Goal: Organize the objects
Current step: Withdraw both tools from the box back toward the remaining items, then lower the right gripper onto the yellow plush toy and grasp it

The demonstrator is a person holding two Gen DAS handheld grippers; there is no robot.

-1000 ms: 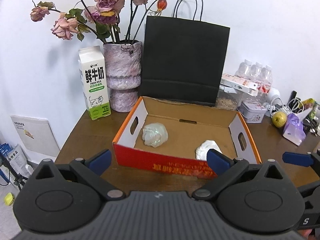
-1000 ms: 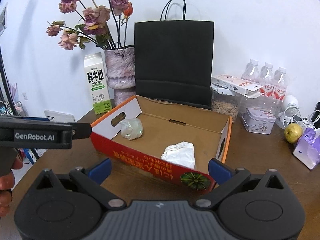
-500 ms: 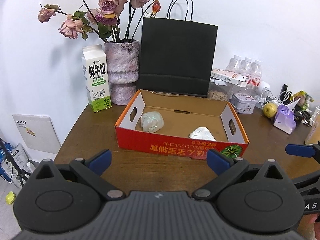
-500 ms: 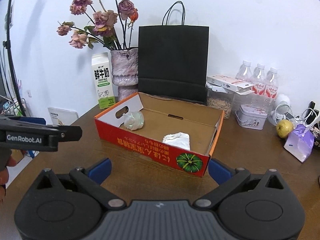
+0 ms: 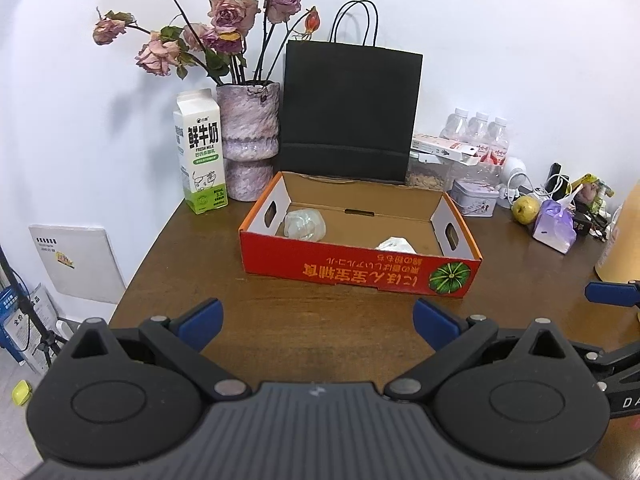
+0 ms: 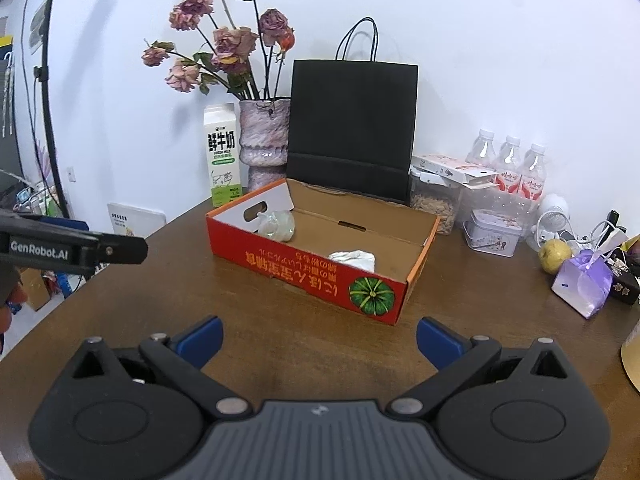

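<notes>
Left gripper (image 5: pixel 316 320) jaws spread wide, empty, above bare table (image 5: pixel 320 320). Right gripper (image 6: pixel 318 338) same: spread, nothing between the fingers. Both well short of the red cardboard box (image 5: pixel 360 268), which sits ahead, open top. Inside it: clear crumpled plastic wad (image 5: pixel 305 224) at far left end, white crumpled wad (image 5: pixel 394 245) against the near wall, right of centre. Behind the box: milk carton (image 5: pixel 201 152), vase (image 5: pixel 248 144), black paper bag (image 5: pixel 348 112).
</notes>
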